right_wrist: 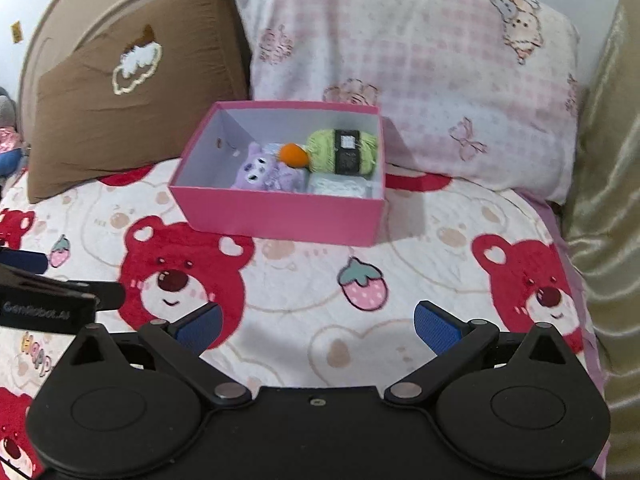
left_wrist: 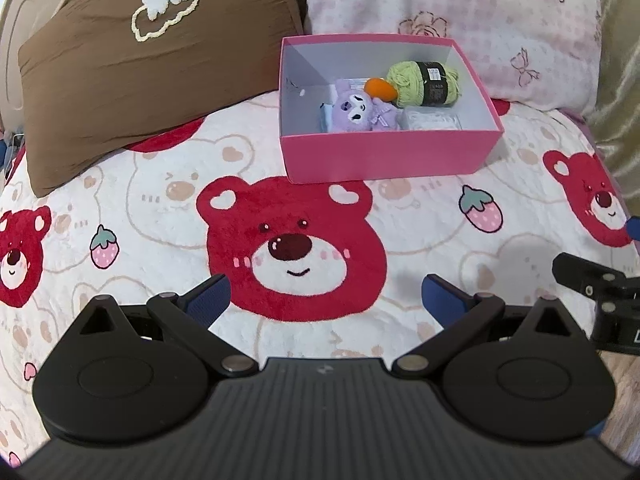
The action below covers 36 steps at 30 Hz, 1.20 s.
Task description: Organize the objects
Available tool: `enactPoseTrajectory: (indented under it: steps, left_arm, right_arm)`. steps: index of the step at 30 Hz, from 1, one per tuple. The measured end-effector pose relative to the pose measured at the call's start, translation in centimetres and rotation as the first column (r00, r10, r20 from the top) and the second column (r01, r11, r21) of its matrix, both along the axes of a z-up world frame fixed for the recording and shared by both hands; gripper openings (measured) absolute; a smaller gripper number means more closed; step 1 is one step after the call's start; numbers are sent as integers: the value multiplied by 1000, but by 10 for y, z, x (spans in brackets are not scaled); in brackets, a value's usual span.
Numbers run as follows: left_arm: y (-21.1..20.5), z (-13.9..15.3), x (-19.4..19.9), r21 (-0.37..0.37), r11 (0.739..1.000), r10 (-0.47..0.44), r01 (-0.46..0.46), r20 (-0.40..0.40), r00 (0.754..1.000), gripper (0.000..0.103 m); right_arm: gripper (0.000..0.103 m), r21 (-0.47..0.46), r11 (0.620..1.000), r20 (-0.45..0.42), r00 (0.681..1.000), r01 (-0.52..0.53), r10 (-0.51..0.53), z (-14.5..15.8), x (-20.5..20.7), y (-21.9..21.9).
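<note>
A pink open box (left_wrist: 384, 156) (right_wrist: 280, 216) sits on the bear-print blanket near the pillows. Inside lie a purple plush toy (left_wrist: 360, 114) (right_wrist: 266, 170), an orange ball-like toy (left_wrist: 380, 88) (right_wrist: 293, 154), a green yarn skein (left_wrist: 426, 80) (right_wrist: 344, 152) and a clear pale packet (left_wrist: 432, 120) (right_wrist: 340, 188). My left gripper (left_wrist: 326, 304) hovers open over the blanket, well short of the box, holding nothing. My right gripper (right_wrist: 318, 326) is likewise open and empty, nearer than the box. Each gripper shows at the edge of the other's view.
A brown pillow (left_wrist: 132, 64) (right_wrist: 120, 104) leans at the back left and a pink checked pillow (left_wrist: 480, 20) (right_wrist: 420, 72) at the back right. Shiny beige fabric (right_wrist: 604, 200) runs along the right side. The blanket (left_wrist: 120, 208) spreads between grippers and box.
</note>
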<state>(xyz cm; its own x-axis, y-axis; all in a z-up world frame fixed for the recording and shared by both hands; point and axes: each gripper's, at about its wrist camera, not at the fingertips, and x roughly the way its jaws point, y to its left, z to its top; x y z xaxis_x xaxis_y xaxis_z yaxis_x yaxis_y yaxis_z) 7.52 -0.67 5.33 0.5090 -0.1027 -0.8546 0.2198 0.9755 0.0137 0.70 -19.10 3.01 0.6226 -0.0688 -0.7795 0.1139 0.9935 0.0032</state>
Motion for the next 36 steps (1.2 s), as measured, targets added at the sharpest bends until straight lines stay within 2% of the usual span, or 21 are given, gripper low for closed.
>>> enactPoseTrajectory:
  steps: [5, 17, 23, 36]
  left_arm:
    - [-1, 0, -1, -2, 1000, -4, 4, -17, 1000, 103]
    - [-5, -12, 1, 47, 999, 7, -5, -32, 999, 103]
    - [-2, -16, 1, 18, 1000, 5, -4, -53, 999, 103]
    - [-4, -26, 4, 35, 999, -18, 20, -53, 998, 103]
  right_arm:
    - [103, 28, 999, 4, 999, -45, 45, 2, -5, -2]
    - [103, 18, 1000, 21, 1000, -8, 8, -2, -6, -1]
    - [103, 21, 1000, 1, 1000, 5, -5, -7, -4, -2]
    - [103, 7, 1000, -16, 1000, 12, -12, -20, -2, -1]
